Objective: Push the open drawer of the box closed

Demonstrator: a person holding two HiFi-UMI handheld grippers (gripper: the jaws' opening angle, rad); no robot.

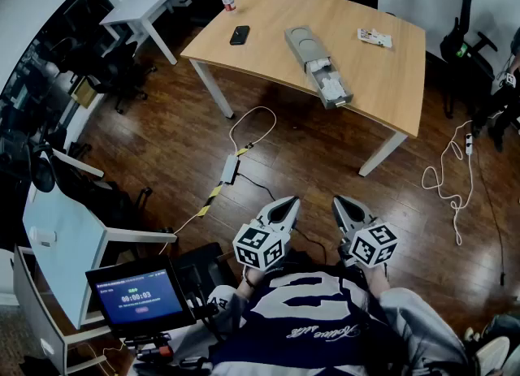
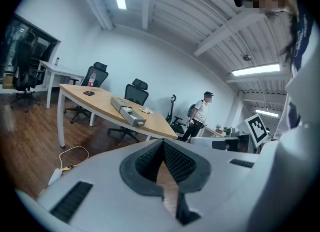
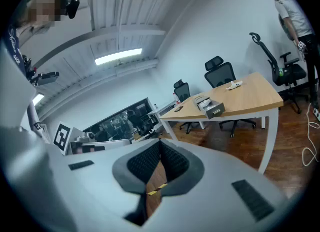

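The box (image 1: 307, 48) lay on the bench (image 1: 390, 82). Its drawer (image 1: 333, 88) was pulled out toward the bench's near edge and held something white, perhaps paper. Well short of the bench, over the floor (image 1: 325, 155), the left tongs (image 1: 290, 203) and right tongs (image 1: 340, 202) were each pressed together at the tips, pinching nothing. A phone (image 1: 239, 35) lay toward the bench's left end.
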